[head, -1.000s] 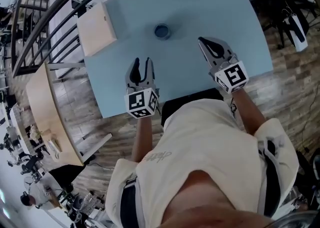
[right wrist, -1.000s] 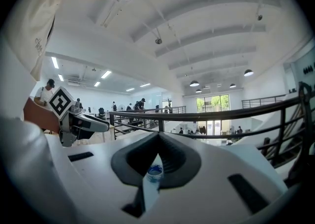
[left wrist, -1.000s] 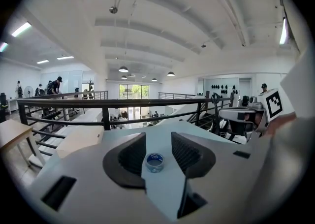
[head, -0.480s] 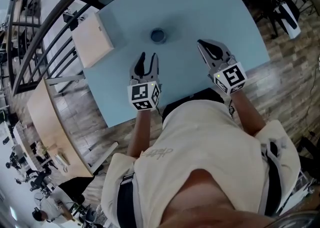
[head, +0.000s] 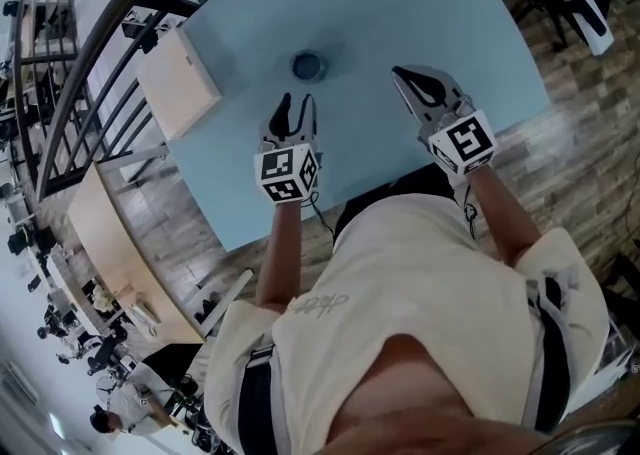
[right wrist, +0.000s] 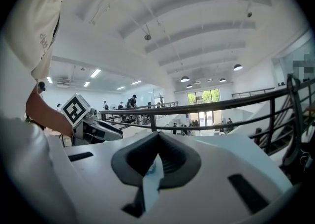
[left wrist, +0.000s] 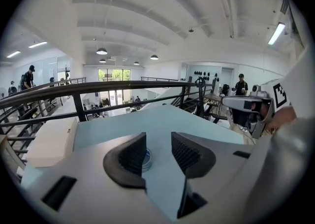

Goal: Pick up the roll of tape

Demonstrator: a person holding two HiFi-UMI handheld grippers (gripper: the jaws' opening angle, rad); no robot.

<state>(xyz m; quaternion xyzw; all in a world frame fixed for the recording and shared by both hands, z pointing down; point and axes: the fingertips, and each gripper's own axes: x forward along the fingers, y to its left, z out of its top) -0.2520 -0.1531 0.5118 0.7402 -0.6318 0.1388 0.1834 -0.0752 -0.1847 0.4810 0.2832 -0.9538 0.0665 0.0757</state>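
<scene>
The roll of tape (head: pixel 308 66) is a small blue-grey ring lying flat on the light blue table (head: pixel 420 3). My left gripper (head: pixel 297 102) hovers just short of it, open, jaws pointed at the roll. In the left gripper view the tape (left wrist: pixel 146 158) shows low in the gap of the left gripper (left wrist: pixel 158 139), partly hidden by the left jaw. My right gripper (head: pixel 398 74) is to the right of the roll and apart from it, jaws shut on nothing. In the right gripper view the right gripper (right wrist: pixel 158 135) has its tips meeting.
A pale flat box (head: pixel 178 83) lies at the table's left edge. A dark railing (head: pixel 95 53) runs past the table's far left side, with a wooden counter (head: pixel 110 243) below. The person's body crowds the near table edge.
My left gripper has moved forward, closing much of the distance to the tape. The right gripper has held its place. The head view has shifted slightly.
</scene>
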